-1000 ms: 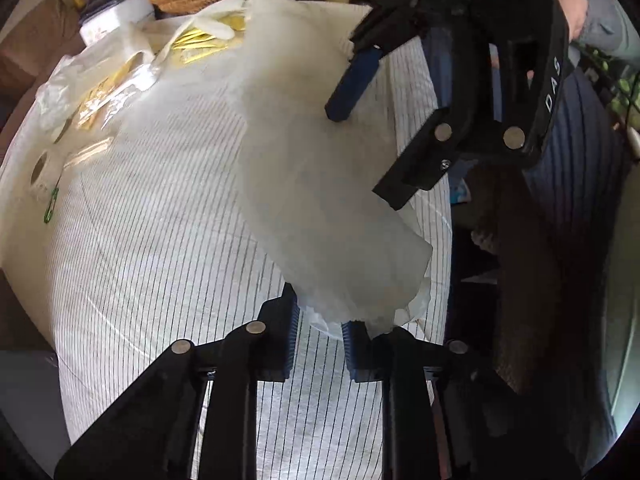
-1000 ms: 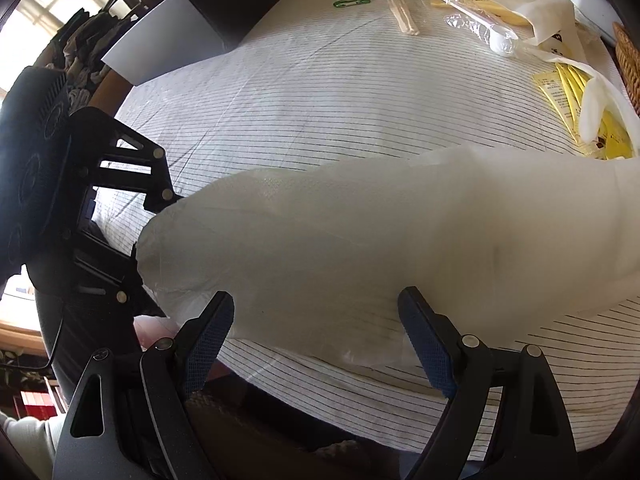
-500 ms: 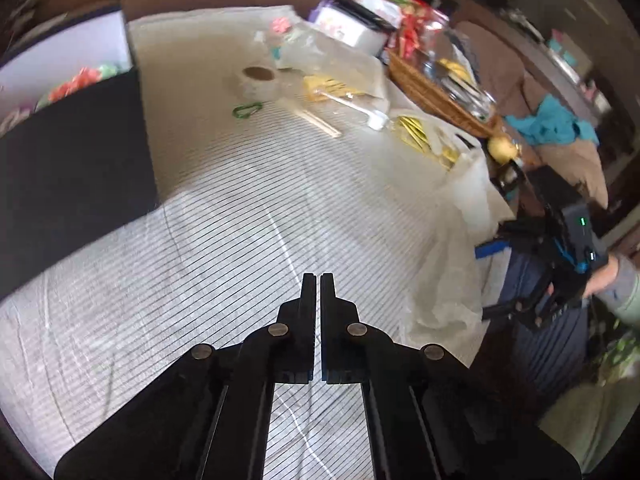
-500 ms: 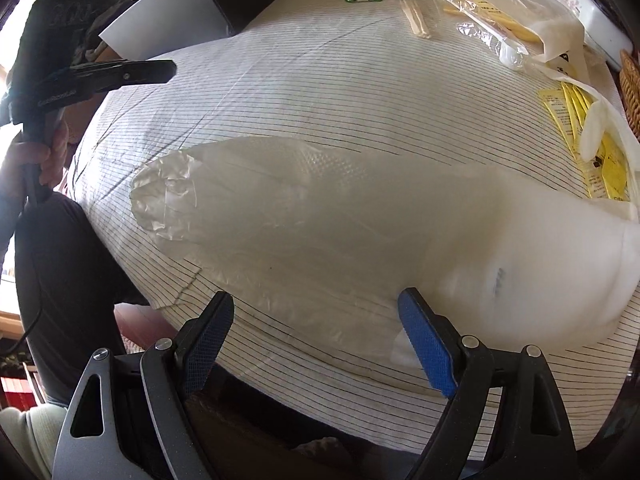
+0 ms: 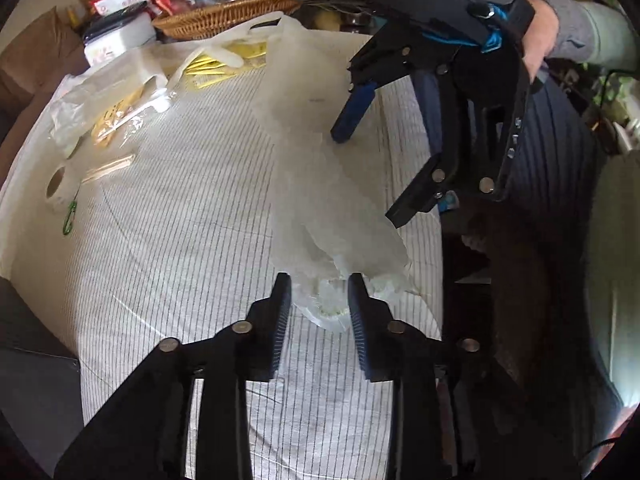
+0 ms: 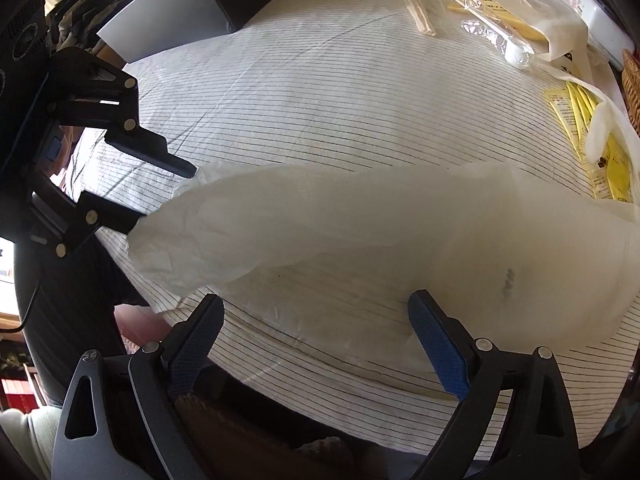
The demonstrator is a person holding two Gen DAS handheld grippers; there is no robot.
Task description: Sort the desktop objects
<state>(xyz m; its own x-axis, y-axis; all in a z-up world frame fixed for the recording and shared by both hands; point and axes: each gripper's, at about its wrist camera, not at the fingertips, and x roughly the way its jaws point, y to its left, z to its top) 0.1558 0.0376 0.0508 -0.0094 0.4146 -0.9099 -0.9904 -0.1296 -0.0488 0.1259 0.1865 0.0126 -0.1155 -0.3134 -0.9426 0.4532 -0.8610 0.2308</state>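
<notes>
Plastic bag (image 5: 320,184) end sits crumpled between your left tool (image 5: 320,308), whose jaws have just been opening without pressing it, so close squarely there while the right tool (image 6: 316,344) hovers spread over the striped worktop (image 5: 180,240).

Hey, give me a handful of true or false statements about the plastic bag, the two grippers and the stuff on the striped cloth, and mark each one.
1. The white plastic bag lies across the striped tablecloth. True.
2. The right gripper is clamped shut on the bag. False: its jaws stand wide open over it.
3. A green clip lies beside the tape roll. True.
4. The wicker basket is empty. False: it holds packets and jars.
5. The bag's crumpled end sits between the left gripper's fingers. True; those jaws have just been opening.
</notes>
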